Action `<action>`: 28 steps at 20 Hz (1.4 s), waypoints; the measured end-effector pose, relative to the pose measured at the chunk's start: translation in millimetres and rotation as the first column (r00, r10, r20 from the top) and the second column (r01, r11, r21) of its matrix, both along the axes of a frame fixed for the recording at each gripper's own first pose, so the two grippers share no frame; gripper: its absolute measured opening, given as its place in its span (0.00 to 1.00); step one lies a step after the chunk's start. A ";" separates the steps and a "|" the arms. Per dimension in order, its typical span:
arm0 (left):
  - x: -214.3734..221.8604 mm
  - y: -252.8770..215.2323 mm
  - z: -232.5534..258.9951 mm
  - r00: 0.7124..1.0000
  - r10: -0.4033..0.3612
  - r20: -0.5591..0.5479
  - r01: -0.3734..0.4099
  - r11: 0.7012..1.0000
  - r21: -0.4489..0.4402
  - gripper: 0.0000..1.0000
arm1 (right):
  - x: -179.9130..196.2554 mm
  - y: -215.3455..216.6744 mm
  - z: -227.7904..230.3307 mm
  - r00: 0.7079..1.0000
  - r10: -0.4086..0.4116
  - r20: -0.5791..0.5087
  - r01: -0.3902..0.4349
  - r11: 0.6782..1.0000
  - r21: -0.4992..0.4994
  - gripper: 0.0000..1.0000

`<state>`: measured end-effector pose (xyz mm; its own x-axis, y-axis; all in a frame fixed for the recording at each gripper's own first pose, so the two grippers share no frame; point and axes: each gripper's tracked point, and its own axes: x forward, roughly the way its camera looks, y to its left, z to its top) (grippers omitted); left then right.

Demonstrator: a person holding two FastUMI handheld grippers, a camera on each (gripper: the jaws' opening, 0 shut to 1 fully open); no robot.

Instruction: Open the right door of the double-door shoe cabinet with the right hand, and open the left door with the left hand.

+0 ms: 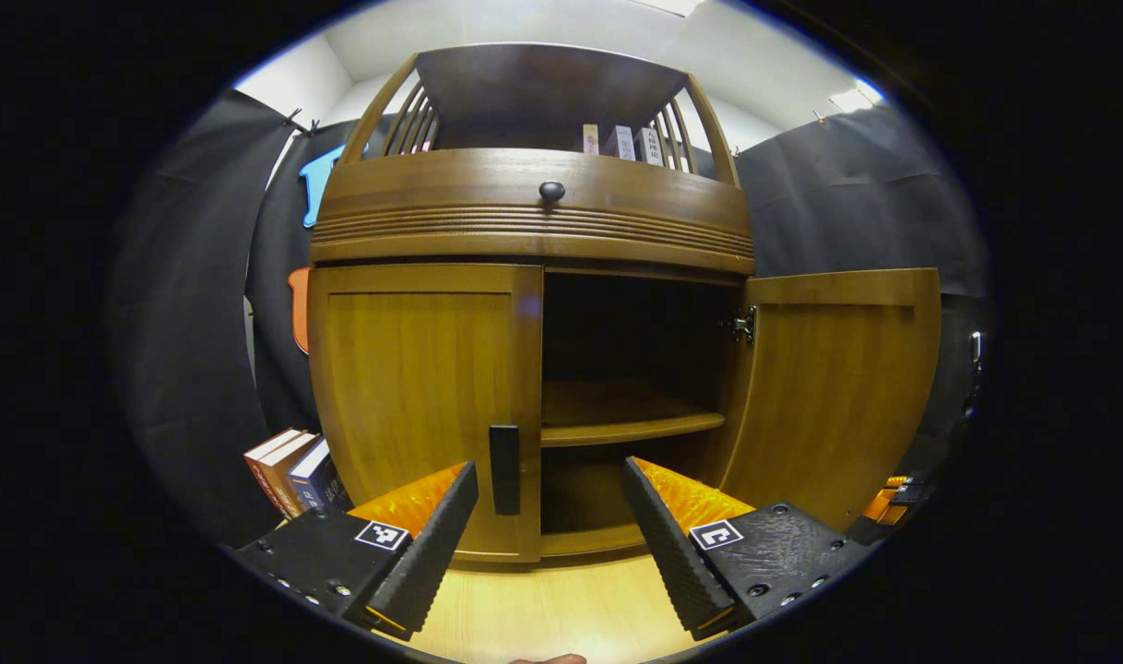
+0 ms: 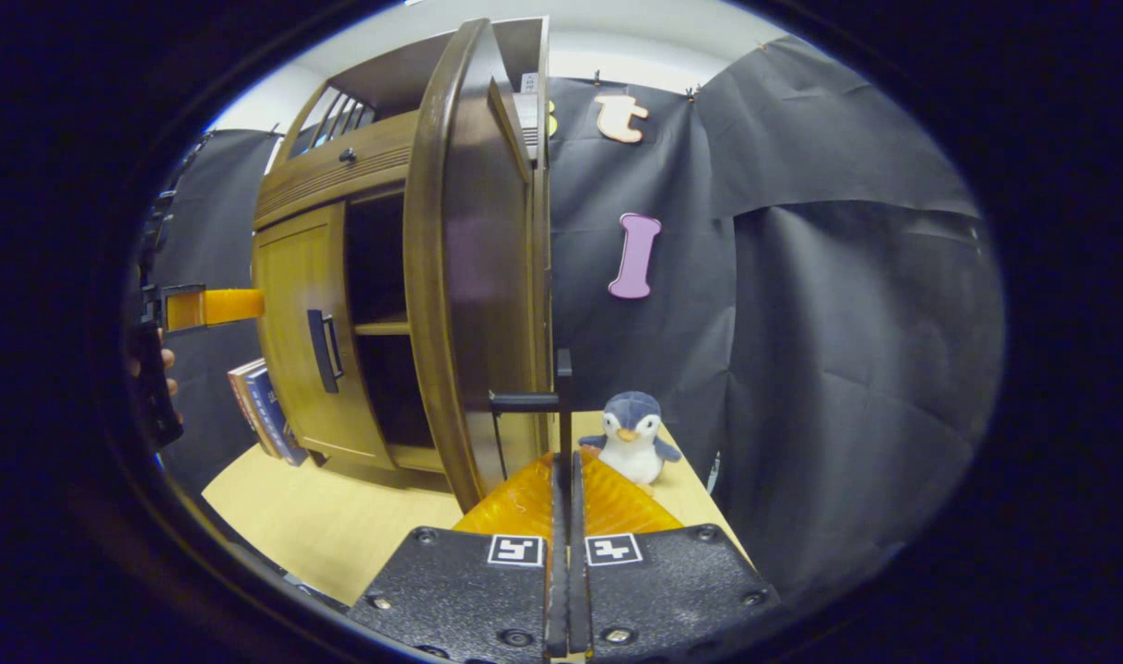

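Right door (image 1: 838, 387) of the shoe cabinet (image 1: 534, 212) stands swung wide, its handle (image 2: 561, 406) pinched between the closed right gripper (image 2: 564, 480); the left gripper (image 1: 550, 516), jaws spread, frames the shut left door's handle (image 1: 504, 468), which likely wants a centred, square grip before pulling

Shoe cabinet (image 1: 534, 221): brown wood, standing upright on the tabletop (image 1: 543, 609), with a railed top shelf and a drawer with a dark round knob. Right door (image 1: 838, 387): swung wide open on its hinge, baring a dark interior with one shelf. Left door (image 1: 423, 406): closed flush, with a dark vertical handle (image 1: 504, 468) at its inner edge.
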<state>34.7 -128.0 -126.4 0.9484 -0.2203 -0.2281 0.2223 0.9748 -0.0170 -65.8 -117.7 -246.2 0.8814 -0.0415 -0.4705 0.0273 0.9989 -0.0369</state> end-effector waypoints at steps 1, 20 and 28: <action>0.8 -1.7 -2.1 1.000 -0.005 -0.003 0.005 1.000 -0.002 0.95 | -1.5 -3.5 1.3 1.000 -0.002 -0.001 0.002 1.000 0.002 0.04; 106.0 36.6 -99.5 0.994 0.089 -0.063 -0.086 0.995 0.053 0.95 | -46.5 -48.2 41.6 0.978 -0.199 0.068 0.199 0.980 0.004 0.04; 141.4 34.3 -113.6 0.997 0.067 -0.043 -0.063 0.995 0.076 0.83 | -65.5 -32.6 48.8 0.982 -0.177 0.065 0.179 0.984 -0.013 0.32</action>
